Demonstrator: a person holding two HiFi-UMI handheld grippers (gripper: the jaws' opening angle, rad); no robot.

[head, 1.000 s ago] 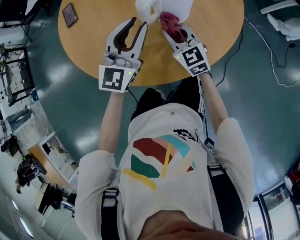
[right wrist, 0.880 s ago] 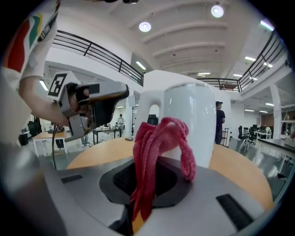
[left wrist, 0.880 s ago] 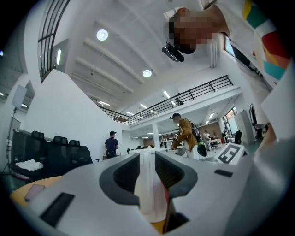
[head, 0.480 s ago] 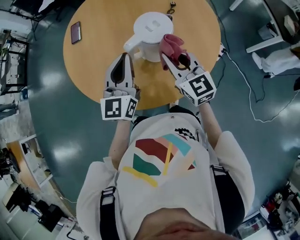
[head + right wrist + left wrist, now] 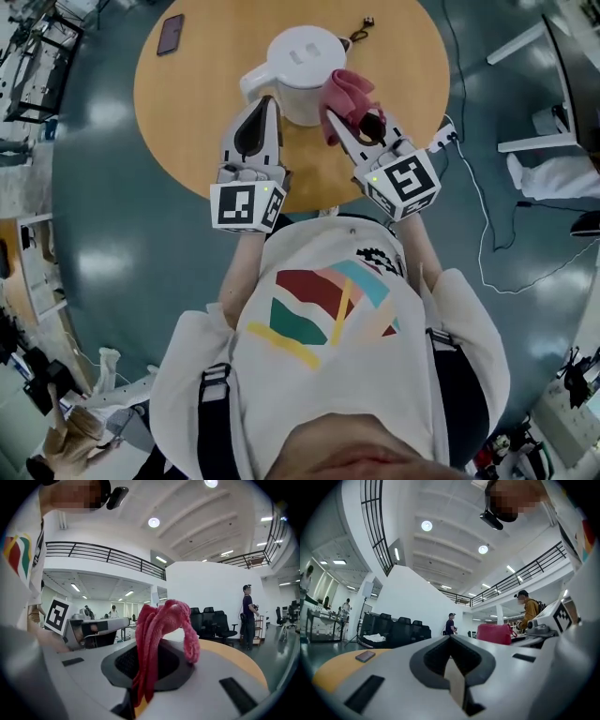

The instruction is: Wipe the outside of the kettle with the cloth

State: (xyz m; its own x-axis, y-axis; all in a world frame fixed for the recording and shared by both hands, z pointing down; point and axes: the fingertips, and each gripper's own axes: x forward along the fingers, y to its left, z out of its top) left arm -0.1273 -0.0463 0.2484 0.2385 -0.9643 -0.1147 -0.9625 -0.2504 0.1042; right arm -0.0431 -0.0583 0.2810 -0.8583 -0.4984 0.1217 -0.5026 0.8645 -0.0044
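A: Left gripper point(image 5: 264, 103) clamped shut, empty, just left of the white plastic kettle point(image 5: 302, 58). Right gripper point(image 5: 335, 120) pinches the bunched pink knitted cloth point(image 5: 347, 92) by the kettle's right side.
B: Steady the kettle with the left, press the cloth flat, sweep round. Contact unclear; kettle's far wall hidden.

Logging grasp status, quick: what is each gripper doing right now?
Left gripper: closed, empty.
Right gripper: closed on the pink knitted cloth.

Round wooden table point(image 5: 187, 112): bore a white kettle point(image 5: 305, 58) near its middle, a dark phone point(image 5: 171, 35) by the left edge, a small black object point(image 5: 361, 33) beyond the kettle.
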